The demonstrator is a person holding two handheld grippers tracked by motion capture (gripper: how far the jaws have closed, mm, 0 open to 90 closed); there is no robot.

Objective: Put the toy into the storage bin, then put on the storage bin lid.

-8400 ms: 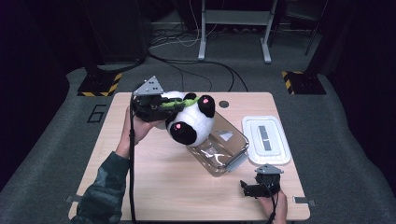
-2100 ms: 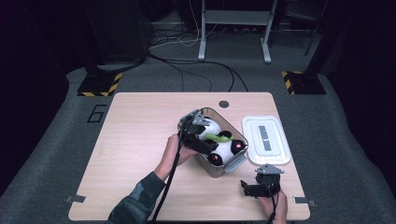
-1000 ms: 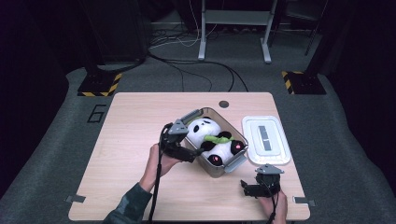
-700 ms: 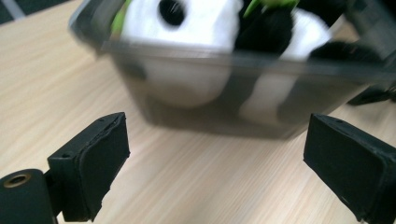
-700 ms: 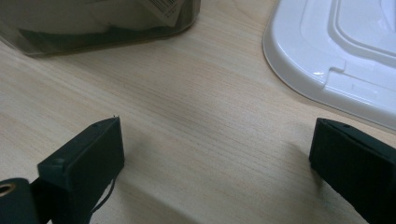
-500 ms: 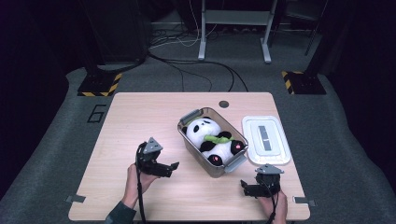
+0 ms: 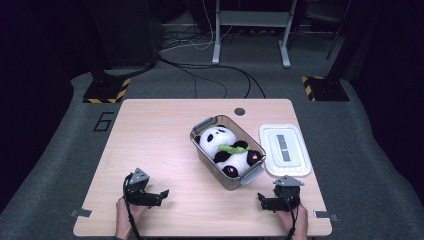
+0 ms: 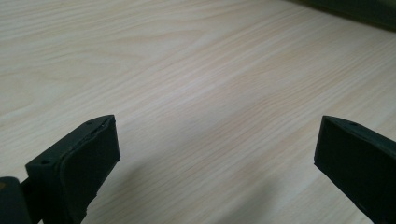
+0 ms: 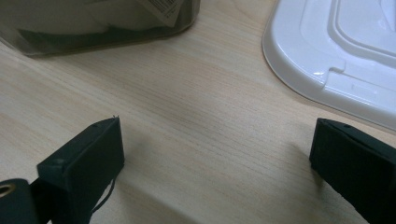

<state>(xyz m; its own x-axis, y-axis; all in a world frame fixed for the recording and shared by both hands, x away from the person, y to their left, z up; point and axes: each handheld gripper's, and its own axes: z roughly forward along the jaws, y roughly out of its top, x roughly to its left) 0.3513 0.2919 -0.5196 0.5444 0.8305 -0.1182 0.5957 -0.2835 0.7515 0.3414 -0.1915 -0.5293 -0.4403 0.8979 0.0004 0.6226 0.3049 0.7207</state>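
Observation:
A black and white plush panda [image 7: 227, 150] with a green piece across its middle lies inside a clear plastic bin [image 7: 200, 126] right of the table's centre. The bin's white lid [image 7: 285, 149] lies flat on the table just right of it. My left gripper [image 7: 161, 196] rests open near the front left of the table, far from the bin, its jaws wide apart over bare wood [image 8: 215, 93]. My right gripper [image 7: 262, 201] rests open at the front right. Its jaws frame bare table, with the bin's lower wall [image 9: 93, 23] and the lid's corner [image 9: 327, 51] just ahead.
The wooden table [image 7: 155, 135] has a small dark round hole [image 7: 240, 111] near its far edge. Behind it on the grey floor stand metal stand legs [image 7: 250, 30], cables and yellow-black striped bases [image 7: 105, 90].
My left gripper carried the panda into the bin, let it go, then pulled back to the front left of the table. The right gripper stayed put.

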